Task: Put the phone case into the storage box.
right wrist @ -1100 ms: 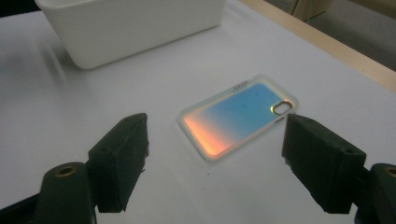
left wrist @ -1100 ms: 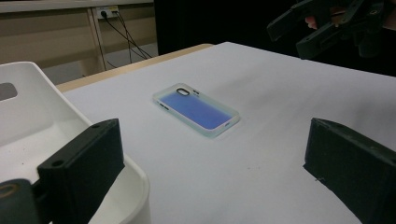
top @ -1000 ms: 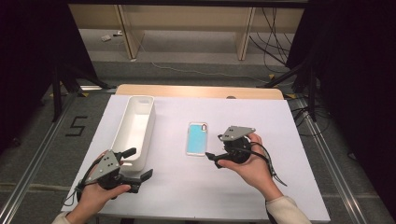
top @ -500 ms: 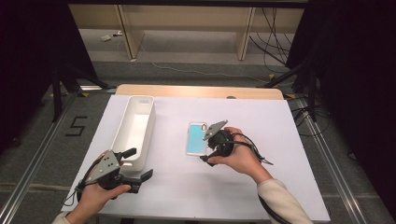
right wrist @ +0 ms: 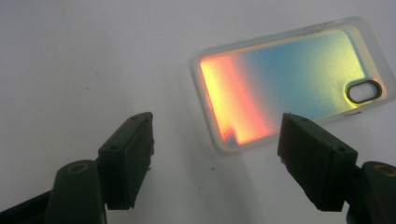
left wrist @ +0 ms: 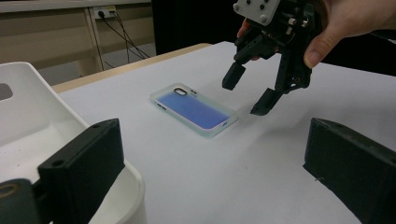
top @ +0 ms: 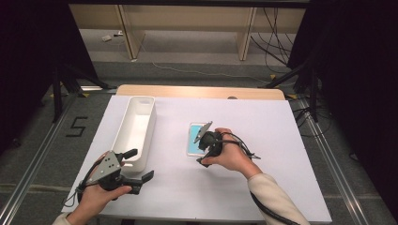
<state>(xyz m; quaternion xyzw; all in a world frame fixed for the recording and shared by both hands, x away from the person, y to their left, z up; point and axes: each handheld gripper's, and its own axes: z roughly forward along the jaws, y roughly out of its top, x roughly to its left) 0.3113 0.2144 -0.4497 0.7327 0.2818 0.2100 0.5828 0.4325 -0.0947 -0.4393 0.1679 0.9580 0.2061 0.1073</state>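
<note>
My right tongs point(top: 202, 149) hang tilted over the near end of the phone case point(top: 195, 139), their two black jaws apart with nothing between them; they have just been closing a little, but they are open and the pads touch nothing. In the right gripper view the case point(right wrist: 289, 79) lies just beyond the jaw tips, flat on the surface, its shiny back flashing orange, blue and yellow, with the oval camera hole at the far end. From the left gripper view the same case point(left wrist: 194, 109) looks blue-violet inside a clear rim, and my right tongs point(left wrist: 246, 91) hover just above its near corner, apart from it.

My left tongs point(top: 136, 165) rest low at the near left of the surface, jaws spread wide and gripping nothing, right beside the near end of the long white bin point(top: 136, 126). In the left gripper view one jaw sits just over the bin's rounded rim point(left wrist: 70, 135).

The surface point(top: 263, 122) is a white sheet over a table whose pale wooden edge point(top: 197, 91) shows along the far side. The case lies near the middle, well apart from the bin. Around it the floor is grey carpet, with metal rails point(top: 28, 173) running along both sides and a number five marked in black point(top: 77, 126) on the left. Beyond stand wooden legs of light furniture point(top: 129, 33), loose black cables point(top: 272, 28), and dark curtains point(top: 28, 47) on either side.
</note>
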